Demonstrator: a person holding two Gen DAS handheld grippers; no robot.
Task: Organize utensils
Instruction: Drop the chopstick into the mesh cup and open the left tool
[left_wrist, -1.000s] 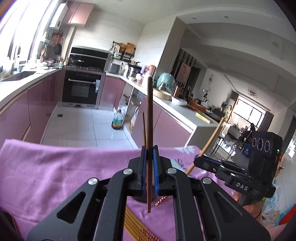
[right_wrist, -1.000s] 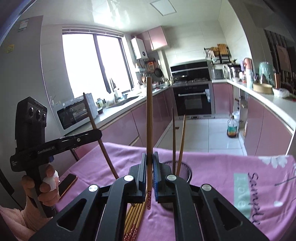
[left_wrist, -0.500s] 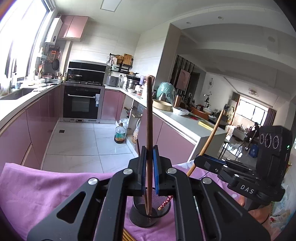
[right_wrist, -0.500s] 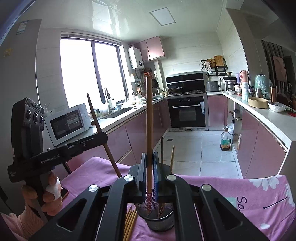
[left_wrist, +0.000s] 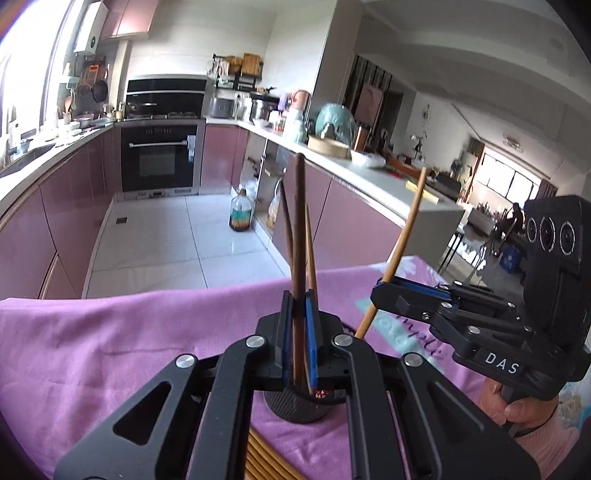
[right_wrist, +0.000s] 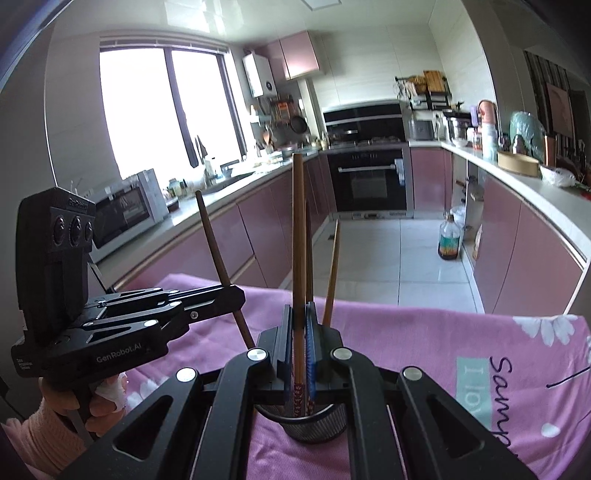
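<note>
Chopstick upright, pinched between left gripper fingers, tip over mesh holder; right gripper fingers clamp another chopstick likewise.

2 hand-held grippers here, left and right, each pinching 1 chopstick: a dark one on the left, a lighter one on the right. 1 mesh holder with 2 more sticks standing in it. A loose bundle on the cloth, too hidden to count.
</note>
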